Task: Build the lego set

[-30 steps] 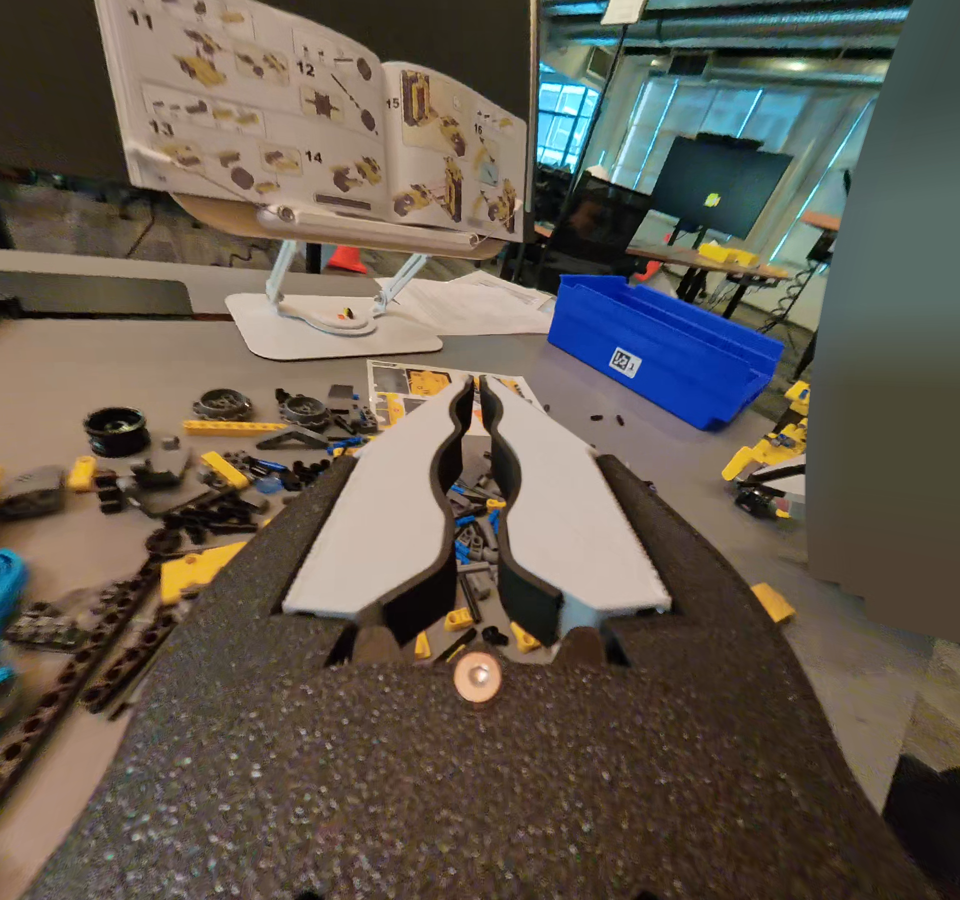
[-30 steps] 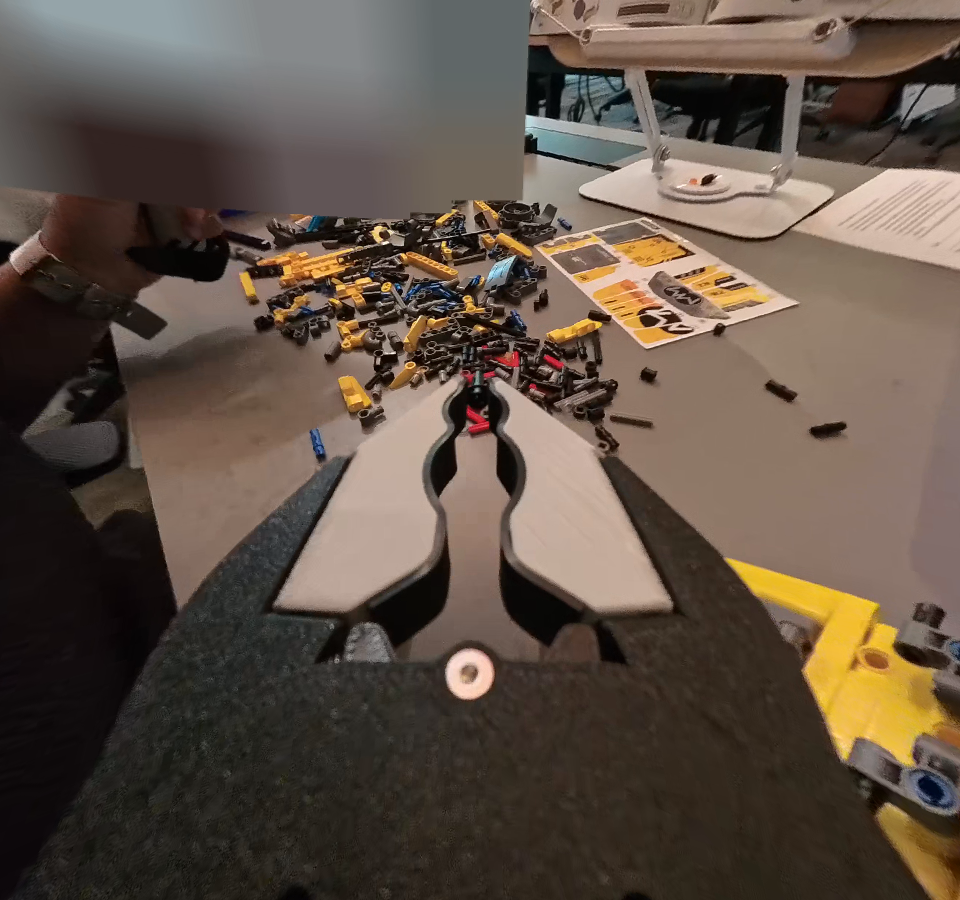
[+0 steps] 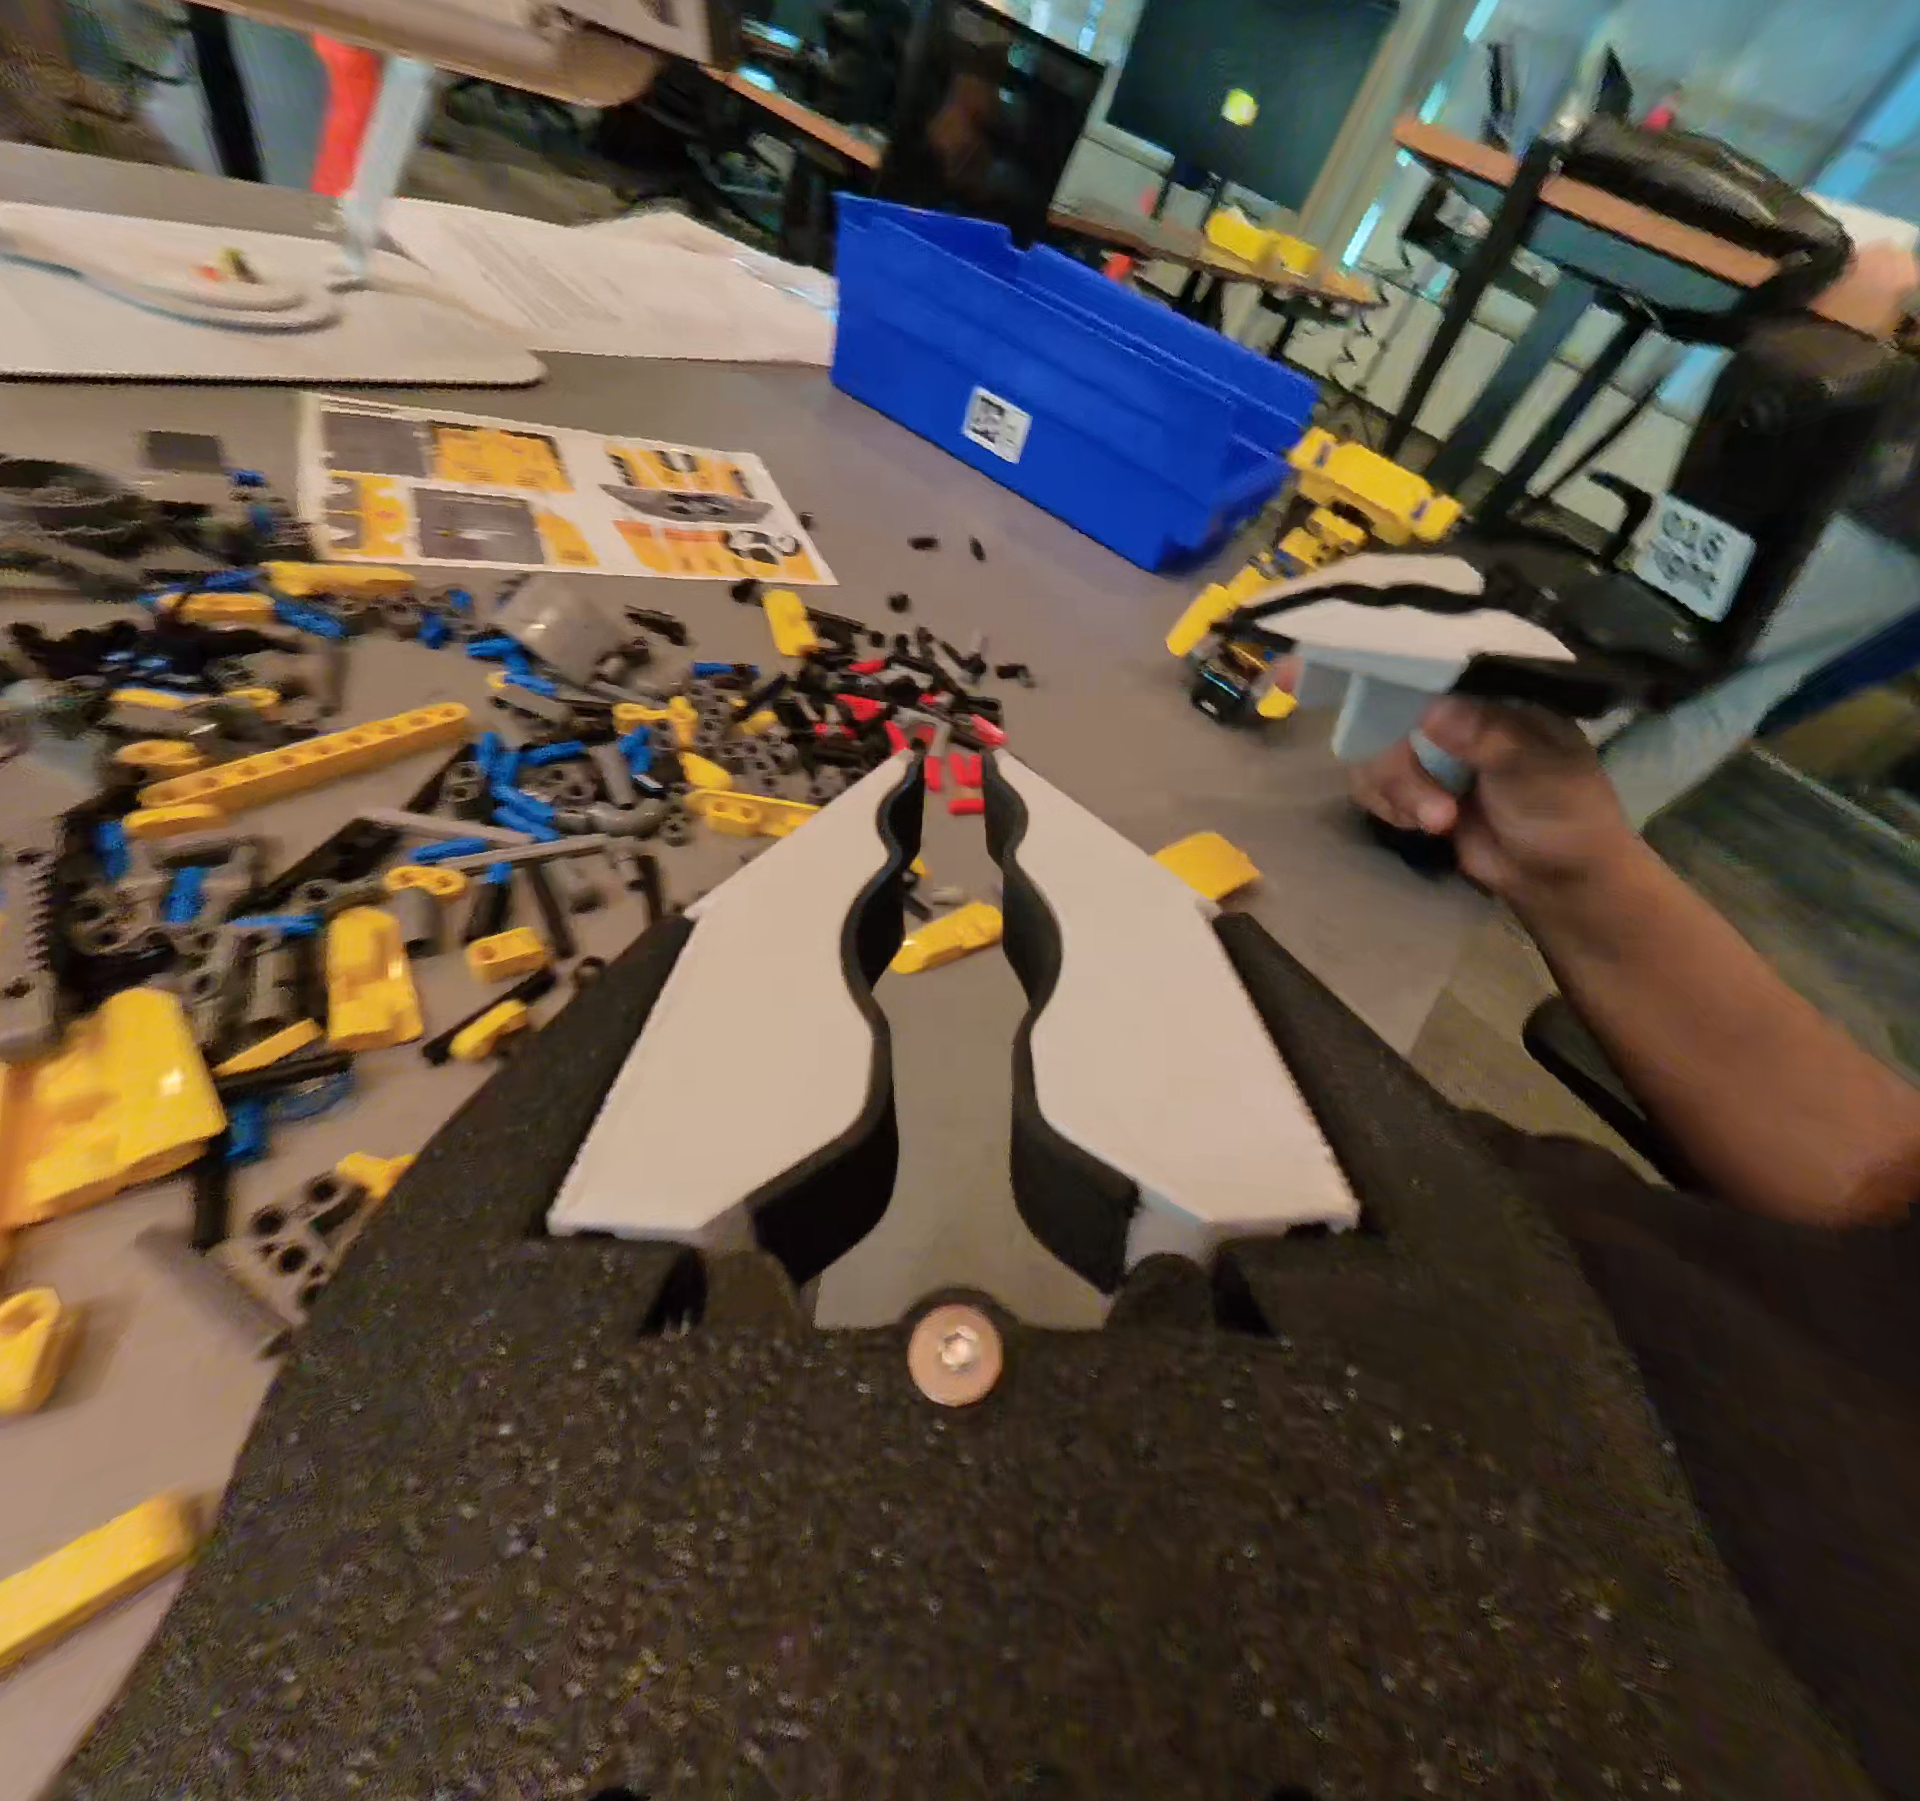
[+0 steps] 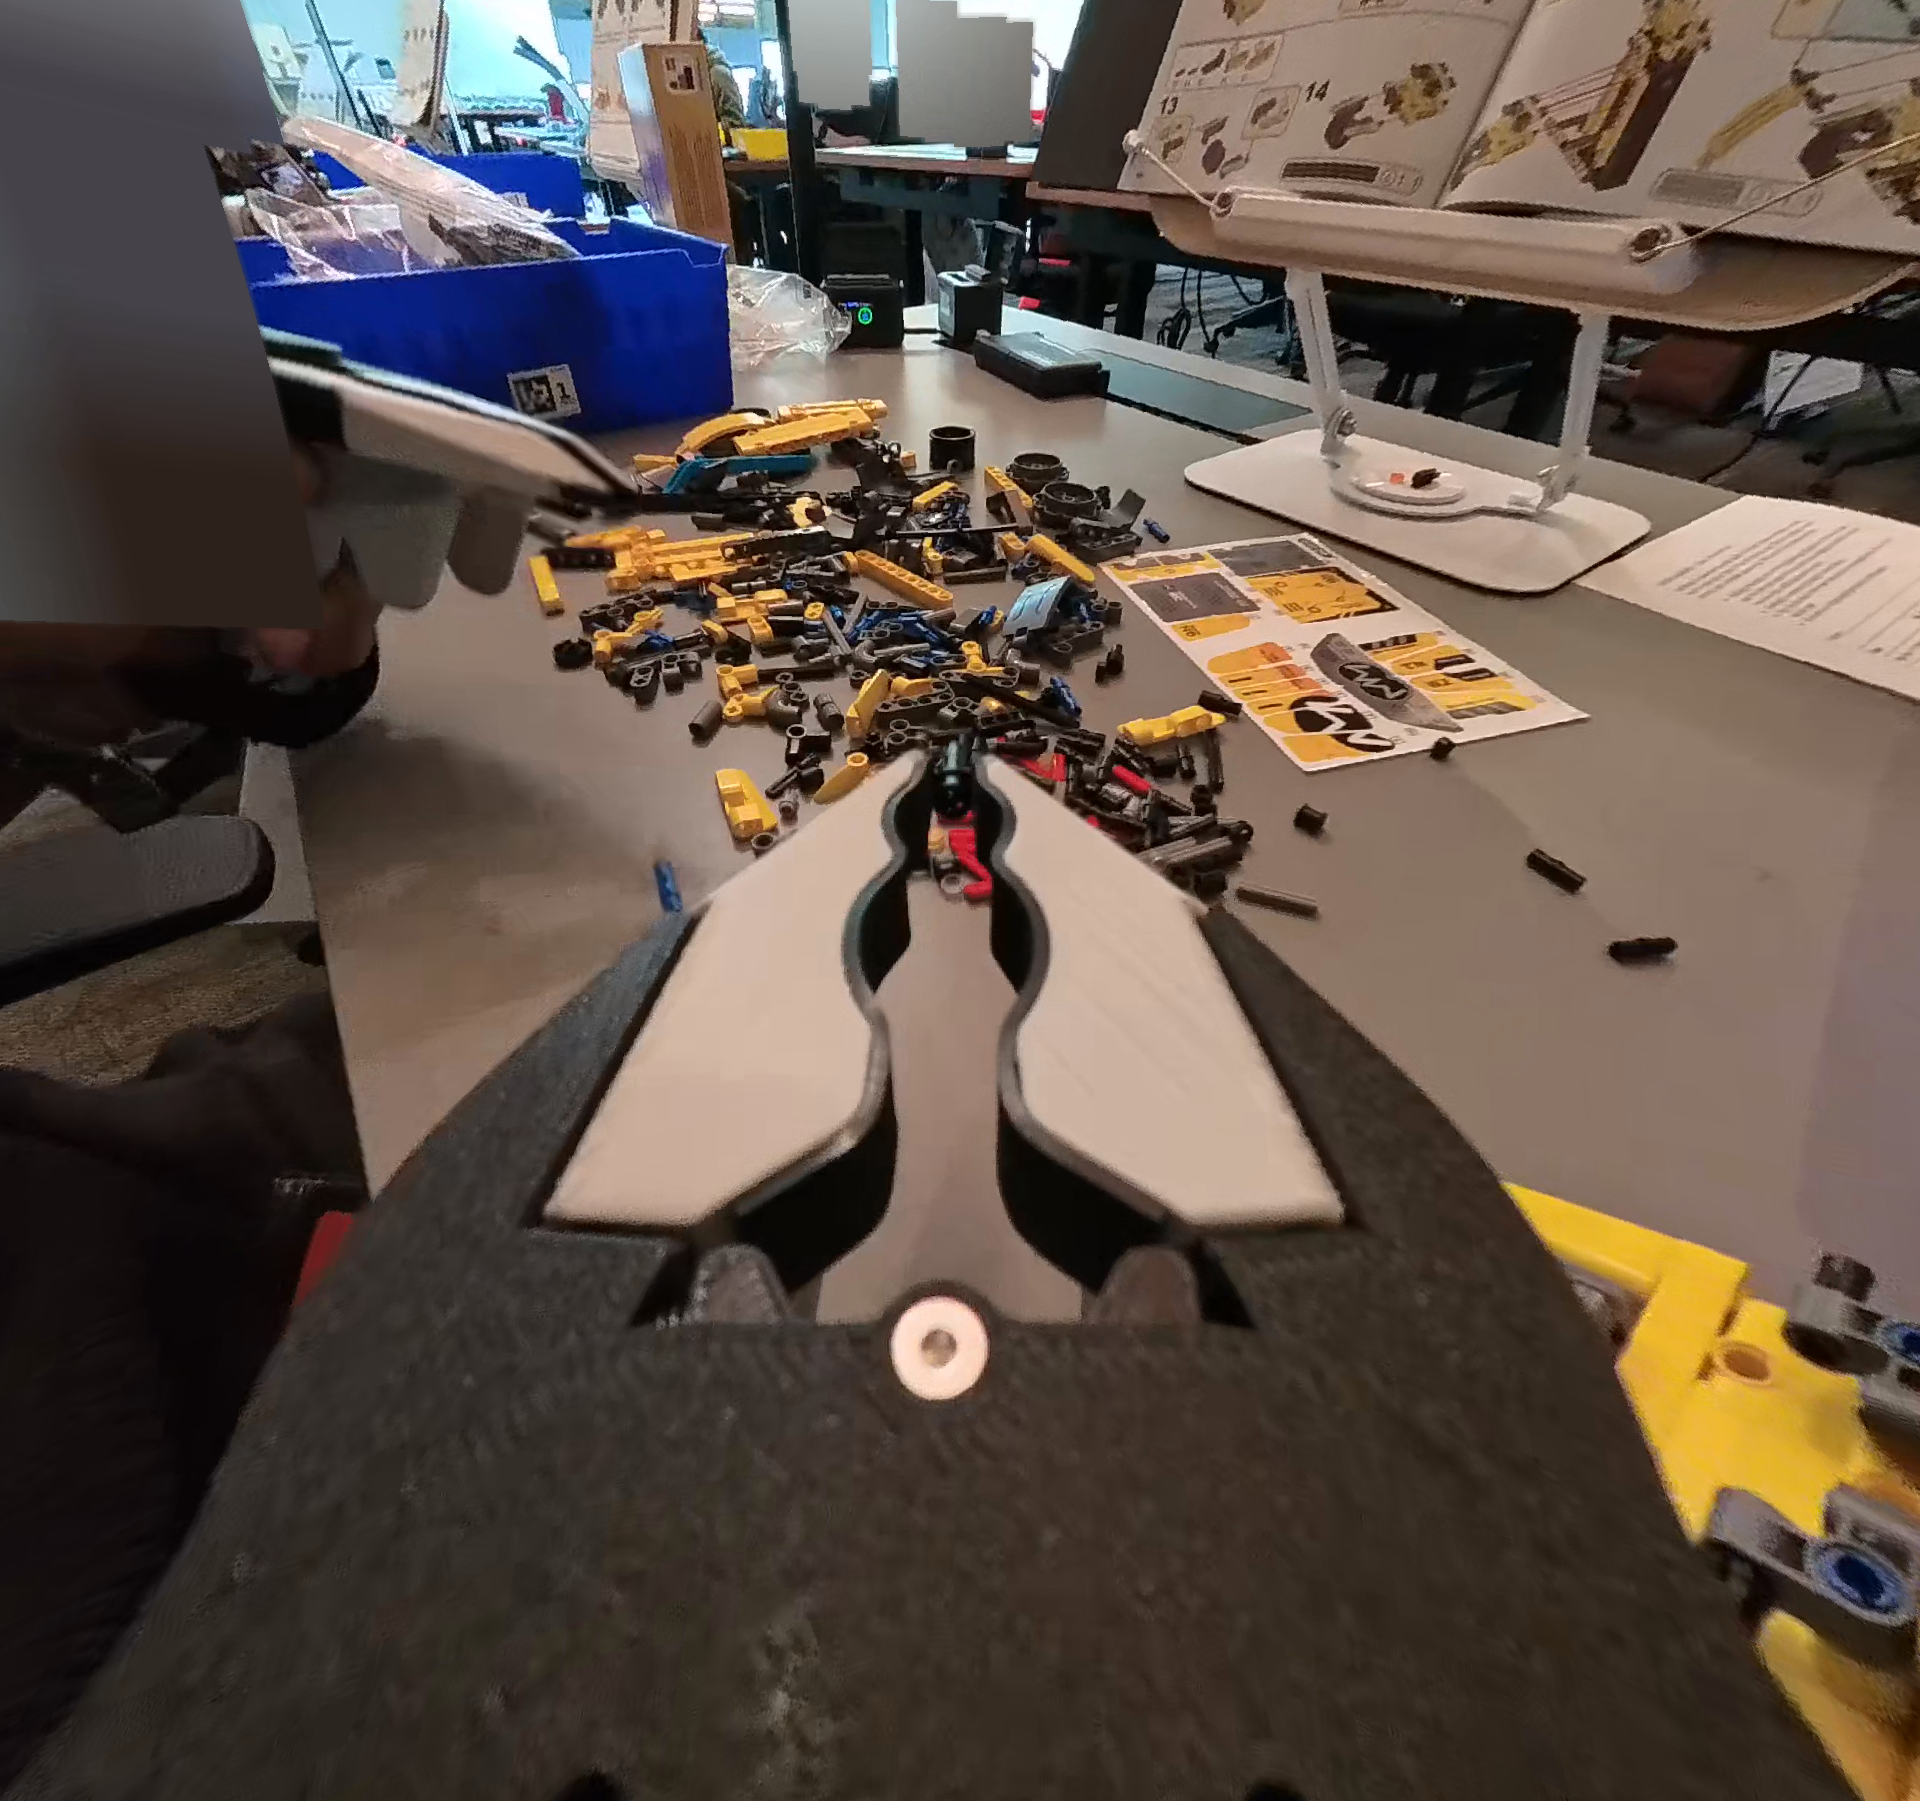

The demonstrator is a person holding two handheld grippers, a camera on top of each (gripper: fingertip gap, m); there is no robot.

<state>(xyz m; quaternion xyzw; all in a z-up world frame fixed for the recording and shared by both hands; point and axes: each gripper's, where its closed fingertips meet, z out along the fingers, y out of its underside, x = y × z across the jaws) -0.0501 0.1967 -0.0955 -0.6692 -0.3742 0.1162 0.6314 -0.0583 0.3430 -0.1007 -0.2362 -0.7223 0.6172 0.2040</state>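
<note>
Loose yellow, black, blue and red building parts (image 3: 582,775) lie in a pile on the grey table (image 3: 1091,712). My left gripper (image 3: 951,769) hovers over the pile's near edge, above small red pins. Its jaws stand a narrow gap apart with nothing between them. It also shows at the left of the right wrist view (image 4: 623,489). My right gripper (image 4: 954,764) is shut on a small black pin (image 4: 953,777), just above the same pile (image 4: 852,629). In the left wrist view the right gripper (image 3: 1242,613) is held by a hand (image 3: 1507,795) beside a yellow part-built model (image 3: 1340,504).
A blue bin (image 3: 1039,380) stands behind the model, and another blue bin (image 4: 499,328) at the far left. A sticker sheet (image 4: 1340,650), paper sheets (image 4: 1787,577) and an instruction booklet (image 4: 1507,37) on a white stand (image 4: 1455,525) lie beyond the pile. The yellow model (image 4: 1714,1388) sits by my right gripper. The tips of one gripper are about 15 cm away from the tips of the other.
The left gripper has swung right and down toward the pile, and its jaws have parted a little. The right gripper has tilted upward with the black pin still in it.
</note>
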